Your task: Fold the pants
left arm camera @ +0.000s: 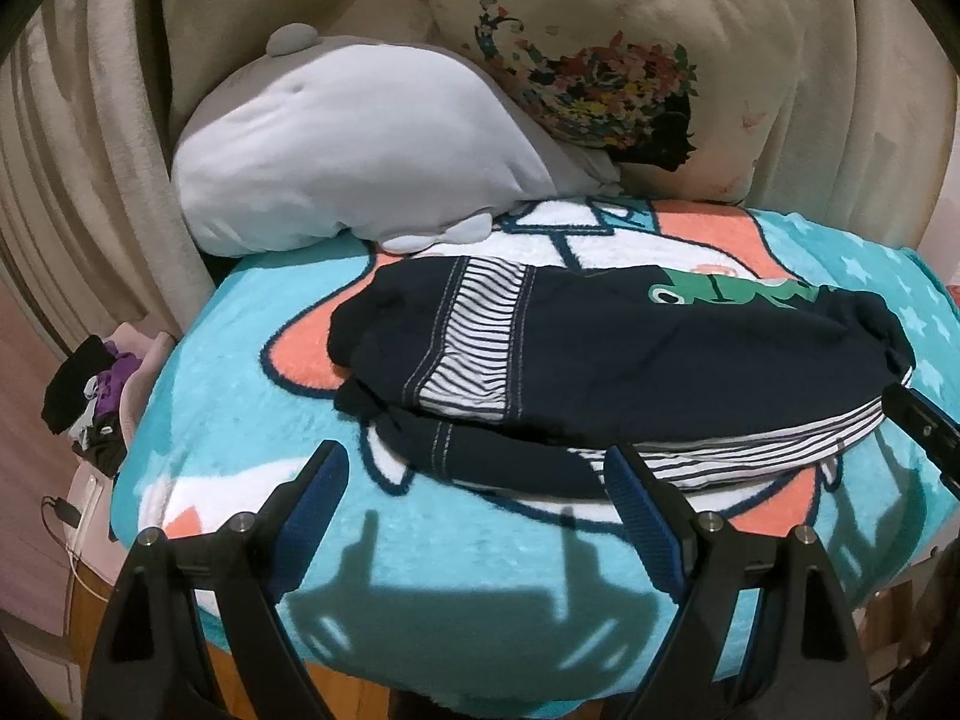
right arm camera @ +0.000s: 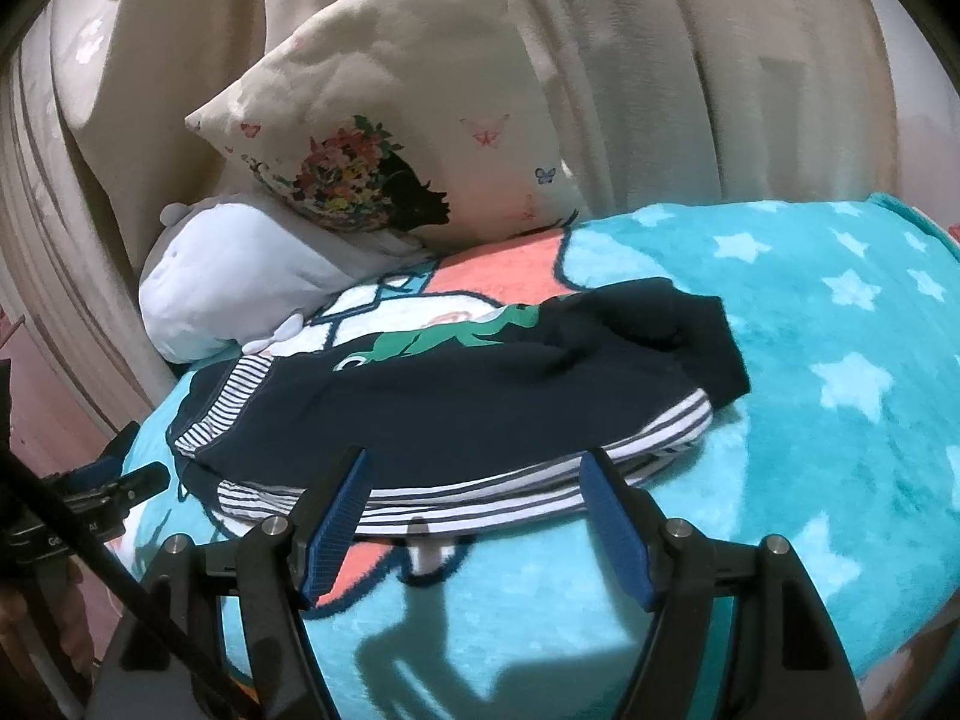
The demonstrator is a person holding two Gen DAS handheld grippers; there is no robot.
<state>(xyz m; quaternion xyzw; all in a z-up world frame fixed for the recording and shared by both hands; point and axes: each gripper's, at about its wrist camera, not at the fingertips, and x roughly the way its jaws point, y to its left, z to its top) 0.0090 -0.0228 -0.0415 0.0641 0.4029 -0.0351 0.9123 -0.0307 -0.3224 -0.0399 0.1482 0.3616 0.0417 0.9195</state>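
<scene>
pants (left arm camera: 600, 354) folded, lying mid-blanket (left arm camera: 420, 576), striped waistband edge along the near side. left tool (left arm camera: 474, 480) open, empty, just short of that edge. right tool (right arm camera: 474, 480) open, empty, tips at the band edge; contact unclear. plush (left arm camera: 336, 150) and pillow (left arm camera: 630, 60) at 12 o'clock. bare blanket at 6, and at 3 in right view.

The left gripper (left arm camera: 477, 483) and the right gripper (right arm camera: 474, 489) both tilt downward, jaws spread wide and empty. A hand (right arm camera: 42, 618) apparently grips the left one's handle.
</scene>
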